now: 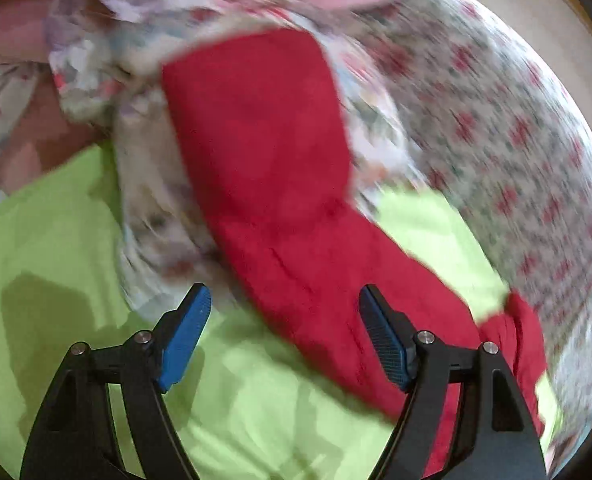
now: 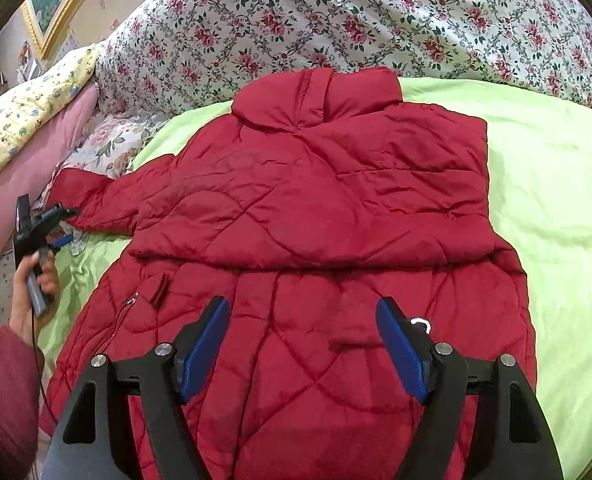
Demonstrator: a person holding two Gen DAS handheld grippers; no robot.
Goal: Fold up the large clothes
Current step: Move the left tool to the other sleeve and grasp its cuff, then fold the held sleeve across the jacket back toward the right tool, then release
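The red quilted padded jacket (image 2: 307, 216) lies spread on a lime-green bed sheet (image 2: 551, 208), collar at the far end and hem toward the near edge. Its upper part is folded over the body, forming a crosswise edge about halfway down. One sleeve (image 1: 264, 168) extends to the left across the sheet.

The right gripper (image 2: 303, 348) hangs over the near half of the jacket, its blue-padded jaws spread wide. Jacket fabric shows in the gap between them, but neither pad presses on it. The hem below is cut off by the gripper's black frame.

The left gripper (image 1: 284, 336) has its jaws spread as well, with nothing pinched. In its own view the red sleeve runs from far centre down to the near right, passing behind the right-hand finger (image 1: 387, 344); whether it touches that finger cannot be told. This view is heavily blurred, and the cuff detail is indistinct.

In the right wrist view the left gripper appears small at the far left, held in the person's hand (image 2: 36, 280) just beside the sleeve end; its jaws are too small there to judge.

A white quilt with red flowers (image 2: 375, 24) lies bunched along the far side. A pink pillow (image 2: 36, 168) and a yellow patterned cushion (image 2: 28, 108) sit at the left.
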